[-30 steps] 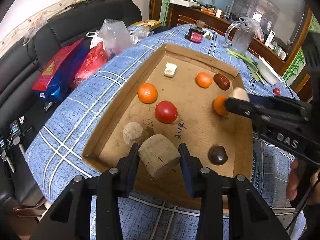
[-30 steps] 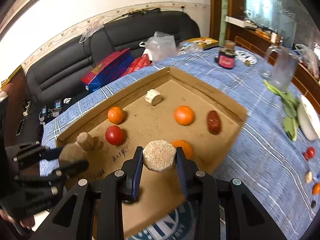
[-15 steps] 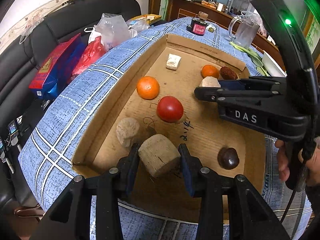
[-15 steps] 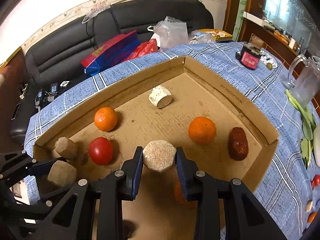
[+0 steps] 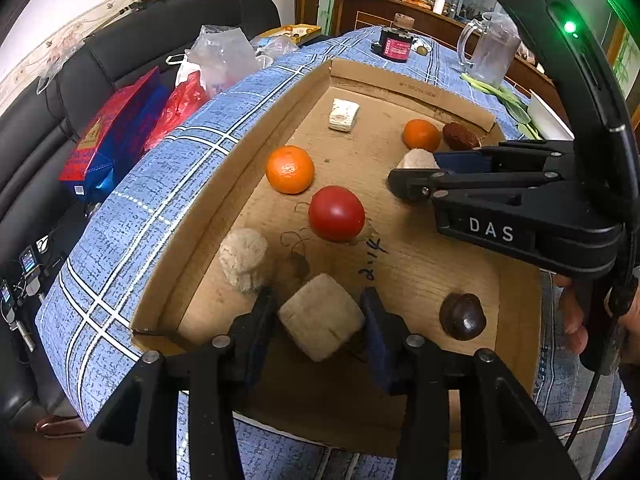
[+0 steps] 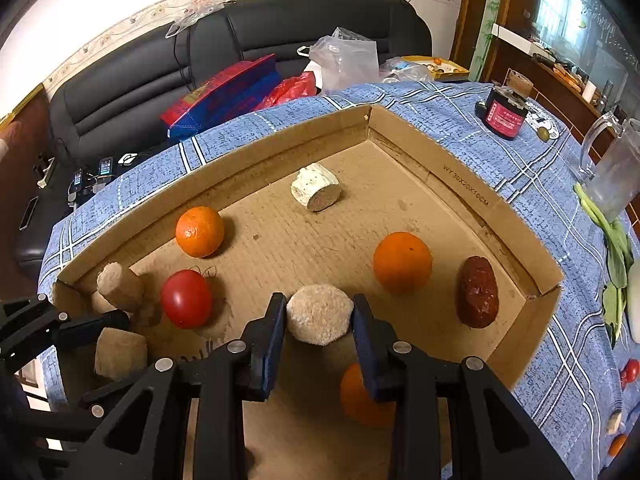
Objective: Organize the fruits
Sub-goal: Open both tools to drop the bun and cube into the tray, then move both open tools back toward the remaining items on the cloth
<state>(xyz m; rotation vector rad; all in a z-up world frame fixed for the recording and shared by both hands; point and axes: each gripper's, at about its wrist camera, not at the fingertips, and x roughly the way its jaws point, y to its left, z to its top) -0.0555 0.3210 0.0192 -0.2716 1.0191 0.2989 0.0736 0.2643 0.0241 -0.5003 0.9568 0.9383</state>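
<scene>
Jaws clamp tan chunk, flat end up-left.

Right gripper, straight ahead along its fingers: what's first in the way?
The right gripper is shut on a tan chunk, so that leads. Beyond it the box floor looks free up to the pale chunk by the far wall, probably the first contact. Depth is uncertain. The orange sits right of the line.

Counts in cardboard tray:
- oranges: 3
- red tomato: 1
- tan root chunks: 4
- dark reddish-brown fruits: 2

Tools: 2.
</scene>
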